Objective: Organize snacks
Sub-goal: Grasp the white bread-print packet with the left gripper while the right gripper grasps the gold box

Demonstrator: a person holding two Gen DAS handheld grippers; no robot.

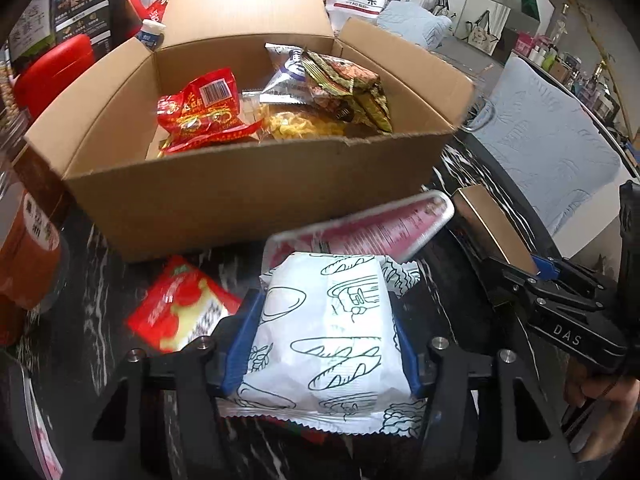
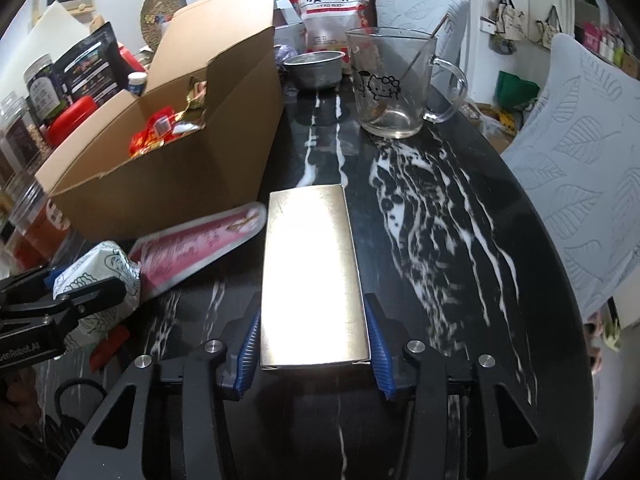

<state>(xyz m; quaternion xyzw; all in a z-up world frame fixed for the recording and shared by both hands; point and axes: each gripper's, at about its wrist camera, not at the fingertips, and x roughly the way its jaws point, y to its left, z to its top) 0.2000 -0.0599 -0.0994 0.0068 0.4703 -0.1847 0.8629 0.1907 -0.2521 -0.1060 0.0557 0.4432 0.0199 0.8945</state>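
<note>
Right hand-held gripper (image 2: 313,350) has its blue pads either side of a shiny gold box (image 2: 312,276) on the marbled tabletop (image 2: 460,240) (cardboard box (image 2: 180,184) of snacks sits left), Hello Kitty glass mug (image 2: 394,84) behind.

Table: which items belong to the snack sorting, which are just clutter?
Job:
- cardboard box holding snacks
- white bread packet in left gripper
- gold box between right gripper pads
- pink packet
- red packet

Clutter:
- glass mug
- metal bowl
- jars
</note>
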